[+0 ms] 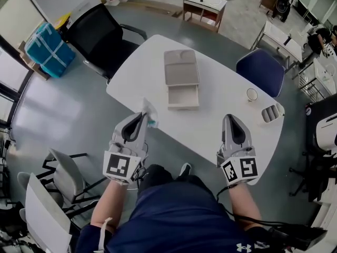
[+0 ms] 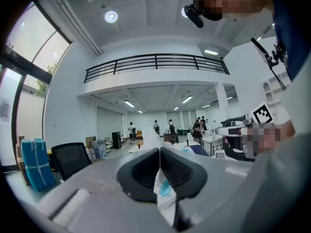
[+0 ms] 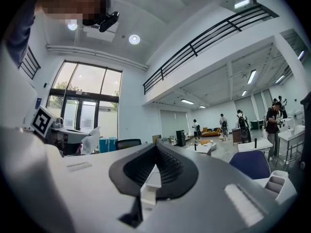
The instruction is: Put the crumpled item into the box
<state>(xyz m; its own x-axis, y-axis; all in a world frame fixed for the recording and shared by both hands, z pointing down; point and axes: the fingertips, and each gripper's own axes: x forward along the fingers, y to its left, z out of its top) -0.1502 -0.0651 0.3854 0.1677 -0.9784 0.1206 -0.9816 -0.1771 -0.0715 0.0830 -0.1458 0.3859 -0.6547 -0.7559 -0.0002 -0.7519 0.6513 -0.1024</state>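
The crumpled item [image 1: 149, 113], a white wrapper with a teal patch, is pinched in my left gripper [image 1: 143, 116] over the table's near edge. In the left gripper view it hangs down between the closed pads [image 2: 163, 188], below the left gripper's tips [image 2: 159, 149]. The beige box [image 1: 182, 96] lies open at the table's middle, its lid [image 1: 181, 66] folded back behind it, well ahead of both grippers. My right gripper [image 1: 230, 120] is shut and empty near the front right edge. In the right gripper view, that gripper [image 3: 156, 145] points towards the box [image 3: 151, 178].
The white table [image 1: 221, 96] carries a small round cup [image 1: 252, 94] and a grey slotted holder [image 1: 270, 113] at the right. A black office chair [image 1: 97, 33] stands at the far left, a blue chair [image 1: 260, 70] at the far right, and white chairs [image 1: 52, 194] at the near left.
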